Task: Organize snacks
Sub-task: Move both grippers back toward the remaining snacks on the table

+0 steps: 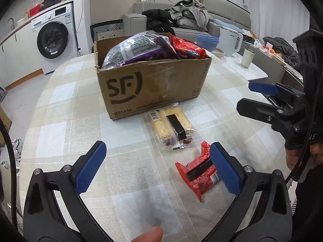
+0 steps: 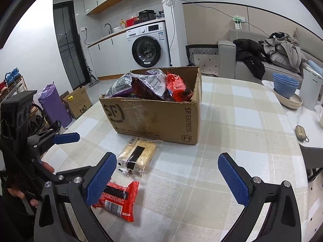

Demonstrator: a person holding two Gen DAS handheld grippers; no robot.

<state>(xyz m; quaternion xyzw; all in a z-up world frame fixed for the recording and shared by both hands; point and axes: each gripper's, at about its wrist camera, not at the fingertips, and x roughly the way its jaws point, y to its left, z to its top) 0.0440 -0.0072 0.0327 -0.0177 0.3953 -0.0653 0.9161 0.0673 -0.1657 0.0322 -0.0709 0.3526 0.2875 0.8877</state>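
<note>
Left gripper (image 1: 161, 167) apart, empty; red snack pack (image 1: 198, 174) beside its right finger; right gripper (image 2: 167, 178) apart.

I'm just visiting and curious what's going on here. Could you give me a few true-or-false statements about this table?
1. The cardboard box already holds snack bags. True.
2. The red snack packet is inside the box. False: it lies on the table.
3. The left gripper is clamped on the cracker pack. False: it is open and empty.
4. The right gripper is open. True.
5. Blue bowls sit beyond the box. True.
</note>
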